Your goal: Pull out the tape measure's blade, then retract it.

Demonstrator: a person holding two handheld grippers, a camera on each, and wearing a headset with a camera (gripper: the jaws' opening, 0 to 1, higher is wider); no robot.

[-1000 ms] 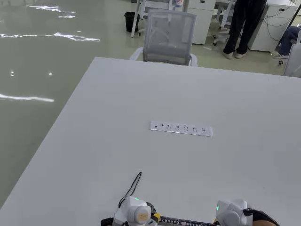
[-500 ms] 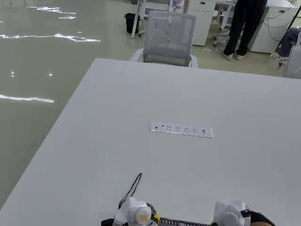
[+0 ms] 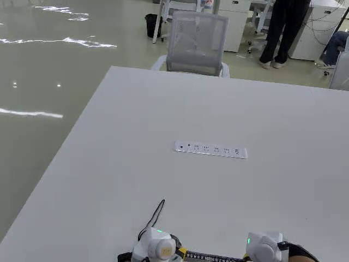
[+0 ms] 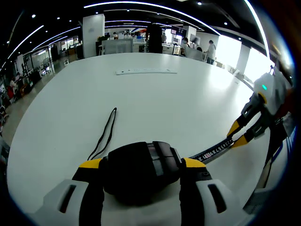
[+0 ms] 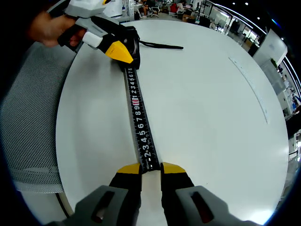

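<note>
Left gripper view, claw: left claw (image 4: pixel 141 165) is clamped on the black case (image 4: pixel 141 176), at the near edge of the surface (image 4: pixel 155 103).
Left gripper view, blade: the blade (image 4: pixel 214 151) runs from the case to the right claw (image 4: pixel 238 134); a strap (image 4: pixel 107 132) trails toward the power strip (image 4: pixel 146 71) at mid-surface.
Right gripper view, claw: right claw is pinched on the blade's tip; the numbered blade stretches over the surface to the case.
Head view: both claws are at the near edge, the blade between them; a chair (image 3: pixel 196 41) stands at the far edge.

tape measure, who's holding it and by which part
The left gripper clamps the tape measure by the sides of its black case. The right gripper pinches the tip of its pulled-out blade.
</note>
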